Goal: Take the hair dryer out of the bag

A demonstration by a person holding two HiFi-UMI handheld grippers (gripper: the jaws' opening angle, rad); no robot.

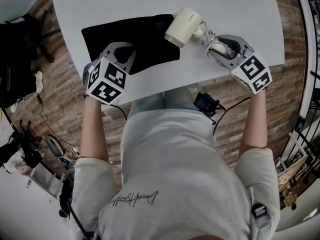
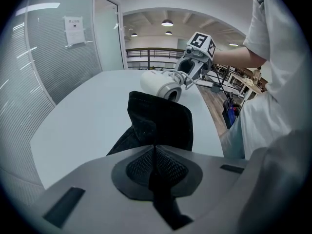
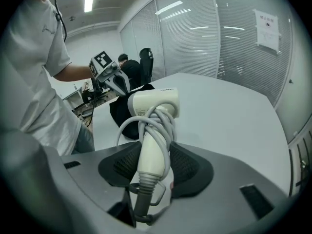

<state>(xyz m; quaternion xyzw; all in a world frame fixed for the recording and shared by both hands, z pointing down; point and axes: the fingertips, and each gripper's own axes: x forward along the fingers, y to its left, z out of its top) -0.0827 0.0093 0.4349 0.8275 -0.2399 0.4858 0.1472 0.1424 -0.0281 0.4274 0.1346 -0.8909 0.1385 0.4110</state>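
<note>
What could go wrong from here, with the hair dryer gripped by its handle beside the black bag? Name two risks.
1. The right gripper holds the hair dryer by its handle, over the wound cord. That rounded, uneven surface might let it slip or twist.
2. A loose cord loop sticks out beside the handle and could snag the bag. The left gripper pinches only a fold, so the bag might drag across the table.

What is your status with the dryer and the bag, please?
Left gripper shut on bag. Right gripper shut on dryer handle, cord wrapped round it. Dryer out of bag, beside its corner. Nothing in the way.
</note>
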